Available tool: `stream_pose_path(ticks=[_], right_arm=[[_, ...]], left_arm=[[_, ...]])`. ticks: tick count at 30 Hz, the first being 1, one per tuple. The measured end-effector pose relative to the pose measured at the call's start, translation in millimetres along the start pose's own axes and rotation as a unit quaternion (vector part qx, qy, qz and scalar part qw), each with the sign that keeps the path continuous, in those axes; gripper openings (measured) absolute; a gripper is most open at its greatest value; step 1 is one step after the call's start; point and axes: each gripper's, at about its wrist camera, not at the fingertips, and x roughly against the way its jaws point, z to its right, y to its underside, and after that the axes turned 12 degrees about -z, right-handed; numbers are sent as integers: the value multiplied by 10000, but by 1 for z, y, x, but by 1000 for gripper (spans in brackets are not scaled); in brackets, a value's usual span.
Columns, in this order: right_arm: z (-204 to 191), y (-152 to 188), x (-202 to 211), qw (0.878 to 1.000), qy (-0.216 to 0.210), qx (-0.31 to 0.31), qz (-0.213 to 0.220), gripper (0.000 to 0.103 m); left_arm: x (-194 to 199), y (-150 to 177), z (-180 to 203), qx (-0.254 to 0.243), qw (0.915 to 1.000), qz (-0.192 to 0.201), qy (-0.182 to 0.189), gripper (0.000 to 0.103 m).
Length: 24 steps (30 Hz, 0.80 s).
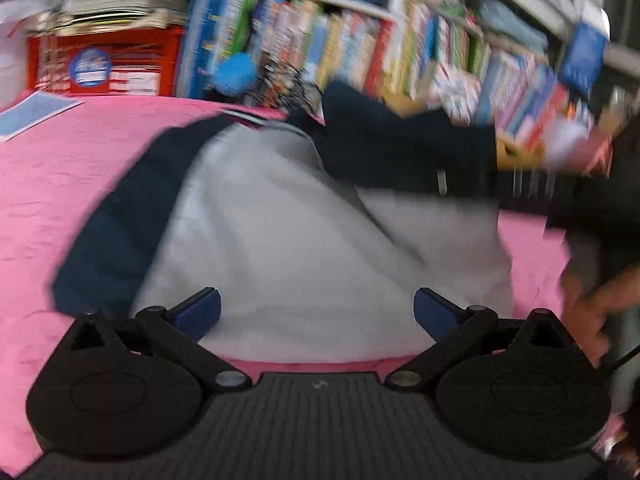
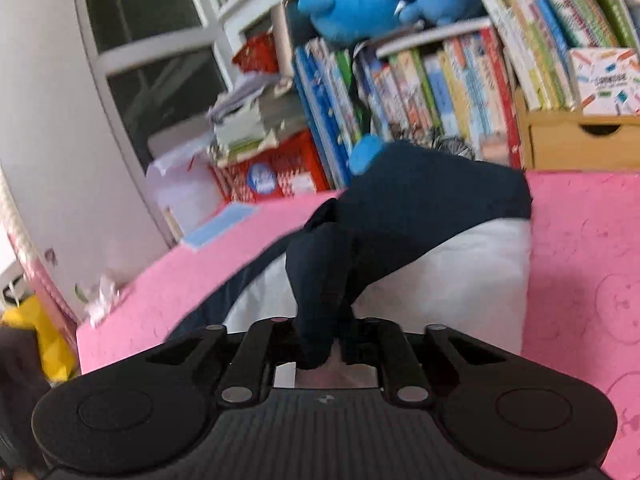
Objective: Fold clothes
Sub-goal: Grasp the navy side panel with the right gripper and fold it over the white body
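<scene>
Right gripper: black fingers drawn close together, pinching a bunched fold of dark navy sleeve — the cloth rises from between the pads in a soft, creased column, then spreads into the rest of the garment.

Left gripper: fingers spread wide, blue pads well apart, nothing between them; grey cloth lies beyond the gap.

The garment — a soft grey sweatshirt with navy sleeves — lies on the pink crinkled bedcover. In the left wrist view its long axis runs from the near hem, just ahead of the fingers, up to a striped collar at the far end, so the neck points away toward the shelves. One navy sleeve runs down the left edge of the grey body; the other stretches across the upper right, lifted, toward the right gripper at the blurred right edge. A person's hand shows low on the right.

Beyond the bed: a row of upright, glossy children's books on a shelf, blue plush toys on top. A red plastic crate carries a slumped stack of papers and booklets. A pale wooden drawer box has a patterned white carton on top. A light blue flat sheet lies on the bedcover's far corner. Left wrist view is heavily motion-blurred.
</scene>
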Motion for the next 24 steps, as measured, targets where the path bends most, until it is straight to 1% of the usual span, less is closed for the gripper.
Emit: stream_pose_path(ticks=[1, 2, 3, 4, 5, 6, 10, 13, 16, 18, 19, 21, 22, 24], right_arm=[[-1, 3, -1, 10000, 13, 55, -17, 26], [-3, 5, -1, 9999, 41, 131, -24, 38], [-6, 7, -1, 9997, 81, 219, -29, 46], [-10, 9, -1, 9994, 145, 323, -20, 61], [-15, 15, 2, 9986, 246, 466, 7, 67], [-20, 21, 5, 9973, 373, 626, 51, 67], [-30, 40, 18, 9906, 1000, 918, 169, 69], [-34, 55, 29, 9834, 1410, 1111, 274, 73], [-38, 69, 33, 9744, 1839, 1267, 254, 74], [-41, 77, 32, 9688, 2102, 1292, 223, 75], [-41, 80, 32, 9674, 2184, 1269, 189, 76], [-39, 83, 31, 9668, 2277, 1151, 114, 77], [-38, 84, 30, 9676, 2285, 1074, 83, 78], [-35, 83, 32, 9691, 2296, 907, 23, 78]], left_arm=[[8, -2, -9, 136, 9998, 48, 115, 103], [14, -6, -17, 307, 9991, 57, 295, 103], [18, -9, -24, 504, 9972, 57, 551, 103], [21, -12, -30, 671, 9940, 46, 863, 103], [20, -14, -33, 762, 9906, 28, 1136, 103], [19, -17, -35, 829, 9873, 9, 1356, 103], [5, -24, -25, 792, 9842, -106, 1583, 103], [-6, -31, -21, 805, 9764, -163, 1998, 103], [-25, -40, -18, 959, 9702, -349, 2196, 103], [-42, -50, -16, 1124, 9642, -514, 2346, 103], [-48, -53, -16, 1221, 9616, -551, 2396, 103], [-61, -59, -16, 1471, 9583, -553, 2385, 103], [-65, -60, -15, 1584, 9588, -499, 2306, 103], [-72, -63, -8, 1563, 9629, -406, 2161, 103]])
